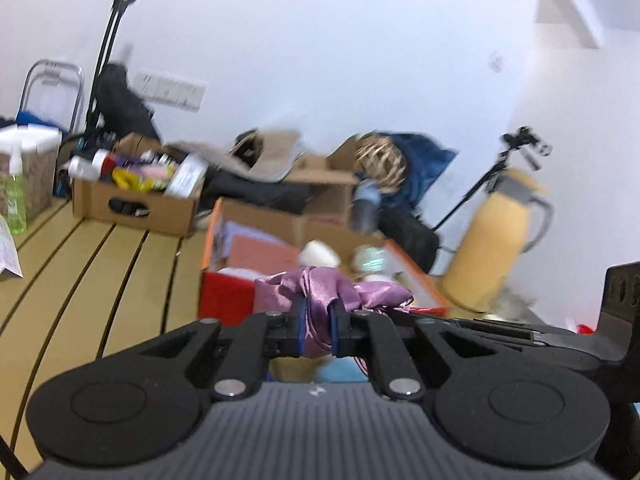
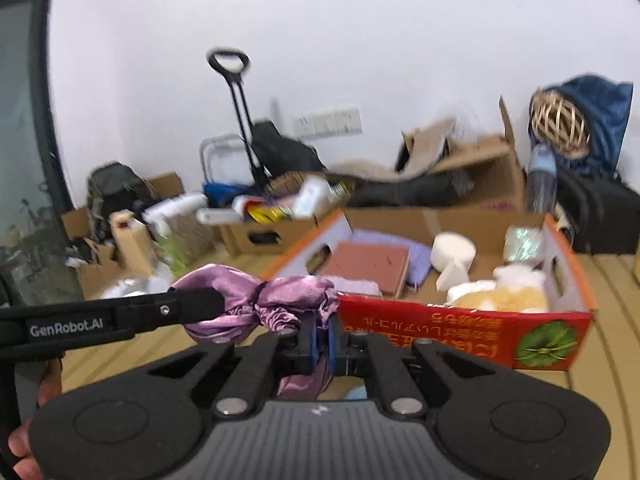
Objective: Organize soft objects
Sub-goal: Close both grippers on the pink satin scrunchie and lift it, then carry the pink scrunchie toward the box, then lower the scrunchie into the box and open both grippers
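A purple satin cloth [image 1: 320, 286] is bunched up and held off the surface by both grippers. In the left wrist view my left gripper [image 1: 318, 322] is shut on one fold of it, and the right gripper [image 1: 394, 312] reaches in from the right onto its other end. In the right wrist view my right gripper [image 2: 322, 338] is shut on the purple satin cloth [image 2: 280, 292], while the left gripper [image 2: 218, 304] comes in from the left. Just beyond stands a red and orange cardboard box [image 2: 460, 328] holding a white foam roll [image 2: 454, 250], a plush toy [image 2: 504, 298] and a pink pad [image 2: 368, 264].
A yellow thermos jug [image 1: 496, 236] stands right of the box. Behind are a cardboard box of bottles [image 1: 132, 200], a black trolley handle [image 1: 120, 20], a blue bag with a wicker ball [image 2: 560, 124] and a green bottle [image 1: 16, 200]. The surface is tan with dark grooves.
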Motion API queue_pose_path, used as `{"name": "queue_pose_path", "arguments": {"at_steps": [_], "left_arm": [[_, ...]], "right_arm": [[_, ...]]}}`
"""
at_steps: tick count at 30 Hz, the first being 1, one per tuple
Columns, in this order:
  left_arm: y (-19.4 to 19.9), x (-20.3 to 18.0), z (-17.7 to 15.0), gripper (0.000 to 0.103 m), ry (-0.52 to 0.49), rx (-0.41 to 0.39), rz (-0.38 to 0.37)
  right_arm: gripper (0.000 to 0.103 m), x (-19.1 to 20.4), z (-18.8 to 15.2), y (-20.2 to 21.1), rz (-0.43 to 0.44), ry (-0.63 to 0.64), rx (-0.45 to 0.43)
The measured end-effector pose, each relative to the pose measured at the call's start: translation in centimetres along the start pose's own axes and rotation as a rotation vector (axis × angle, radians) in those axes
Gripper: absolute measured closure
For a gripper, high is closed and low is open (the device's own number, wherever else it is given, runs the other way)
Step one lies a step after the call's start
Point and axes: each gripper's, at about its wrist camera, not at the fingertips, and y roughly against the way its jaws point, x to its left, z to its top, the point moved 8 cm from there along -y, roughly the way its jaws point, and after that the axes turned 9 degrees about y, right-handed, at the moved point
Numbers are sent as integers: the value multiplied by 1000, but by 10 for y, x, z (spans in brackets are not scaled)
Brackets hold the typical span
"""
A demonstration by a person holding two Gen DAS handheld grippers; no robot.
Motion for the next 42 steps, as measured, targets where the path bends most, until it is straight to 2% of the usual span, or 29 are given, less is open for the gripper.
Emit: {"name": "queue_pose_path", "arguments": {"at_steps": [5,12,17,23,28,33,37,42], "left_arm": [[66,-46,-18,92,-45,-33,-55],[137,-80,-61,92,-15,-29,-123],[161,-93,-75,92,-5,-30,-140],[168,-99,-74,91,-19,-42,-149],[149,-93,-72,91,1,-24,-147],[99,-88,-46,91,-1,-7,-148],[33,-78,-9,91,13,13,-142],[-70,-48,26,91,94,110,-109]], "right_arm": [[98,19,-2,85,-4,29,-60],[98,40,-31,185,-6,-27,-113],[98,51,-47,228,-25,-14,-124],[98,55,-48,247,-38,-14,-159],[97,48,-47,236,-41,-28,-148],[97,24,-30,199,-51,-12,-123],[97,-12,1,145,-52,15,-95],[97,-64,37,60,-30,6,-16]]}}
